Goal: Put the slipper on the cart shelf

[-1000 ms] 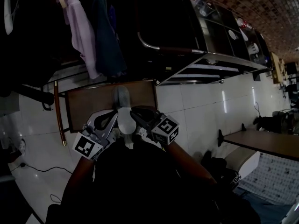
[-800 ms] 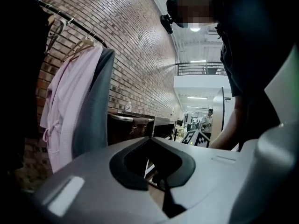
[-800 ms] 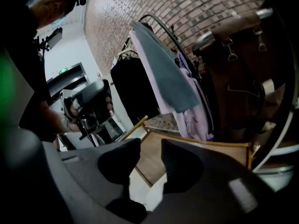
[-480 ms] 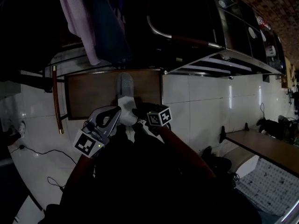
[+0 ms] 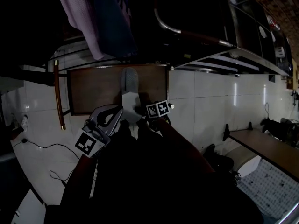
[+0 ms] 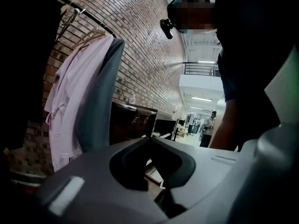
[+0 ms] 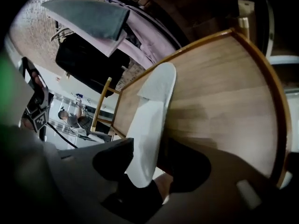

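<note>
A pale grey slipper (image 5: 129,90) lies flat on the brown wooden cart shelf (image 5: 93,90), toe pointing away from me. My right gripper (image 5: 138,116) is at its heel. In the right gripper view the slipper (image 7: 152,115) runs from the shelf board (image 7: 219,87) back between the jaws of the right gripper (image 7: 145,169), which have just been opening and stand open around the heel, with a dark gap on one side. My left gripper (image 5: 118,112) hangs just left of the heel, apart from it. In its own view the left gripper (image 6: 152,146) looks shut and empty.
A pink robe (image 5: 79,17) and a dark garment hang above the shelf's far edge. The cart's chrome handle (image 5: 196,34) and upper tiers rise to the right. A wooden rail (image 5: 57,94) borders the shelf's left side. A cable (image 5: 46,148) lies on the white tiles, and a low table (image 5: 266,146) stands at the right.
The right gripper came down with the slipper, which now rests on the shelf, and its jaws have opened. The left gripper sank slightly and is now clear of the slipper.
</note>
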A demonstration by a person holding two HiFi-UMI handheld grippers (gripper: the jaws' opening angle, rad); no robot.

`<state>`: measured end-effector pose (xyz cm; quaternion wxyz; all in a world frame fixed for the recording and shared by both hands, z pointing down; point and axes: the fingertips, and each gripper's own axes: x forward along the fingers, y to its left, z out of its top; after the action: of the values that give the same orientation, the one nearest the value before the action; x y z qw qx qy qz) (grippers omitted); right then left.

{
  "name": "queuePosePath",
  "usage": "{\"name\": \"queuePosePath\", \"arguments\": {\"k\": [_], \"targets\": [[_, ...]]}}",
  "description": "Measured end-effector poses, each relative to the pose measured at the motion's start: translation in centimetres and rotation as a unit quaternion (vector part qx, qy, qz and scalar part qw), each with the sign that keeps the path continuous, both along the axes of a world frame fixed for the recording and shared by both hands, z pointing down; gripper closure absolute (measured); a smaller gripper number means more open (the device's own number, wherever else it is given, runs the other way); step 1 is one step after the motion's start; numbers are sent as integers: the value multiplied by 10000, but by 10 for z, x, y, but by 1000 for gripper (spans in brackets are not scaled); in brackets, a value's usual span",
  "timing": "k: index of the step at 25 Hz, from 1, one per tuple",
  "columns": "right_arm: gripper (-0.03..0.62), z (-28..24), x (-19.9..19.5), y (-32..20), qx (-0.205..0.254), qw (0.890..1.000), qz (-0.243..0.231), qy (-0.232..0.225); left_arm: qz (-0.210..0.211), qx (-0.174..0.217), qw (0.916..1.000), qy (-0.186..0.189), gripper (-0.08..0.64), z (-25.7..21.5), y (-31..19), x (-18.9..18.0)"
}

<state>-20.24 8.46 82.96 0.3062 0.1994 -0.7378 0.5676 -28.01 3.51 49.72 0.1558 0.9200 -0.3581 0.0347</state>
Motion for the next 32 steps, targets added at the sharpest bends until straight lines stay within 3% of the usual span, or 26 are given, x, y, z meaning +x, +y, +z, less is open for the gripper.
{"name": "queuePosePath", "arguments": {"k": [12, 14, 19, 25, 32], "targets": [[394, 16, -7, 9, -444, 9988, 121, -139, -162, -133, 9998, -25, 560, 6, -1, -23], [456, 15, -11, 10, -350, 9993, -42, -119, -210, -178, 9996, 5, 560, 8, -1, -27], [514, -5, -22, 7, -146, 9986, -117, -499, -275, -162, 9994, -106, 560, 8, 1, -37], [526, -38, -20, 6, 383, 9961, -243, -755, -518, 168, 9985, -56, 560, -1, -12, -49], [526, -106, -6, 12, 1109, 9870, -269, -1128, -464, 338, 9983, -44, 560, -21, -13, -39]]}}
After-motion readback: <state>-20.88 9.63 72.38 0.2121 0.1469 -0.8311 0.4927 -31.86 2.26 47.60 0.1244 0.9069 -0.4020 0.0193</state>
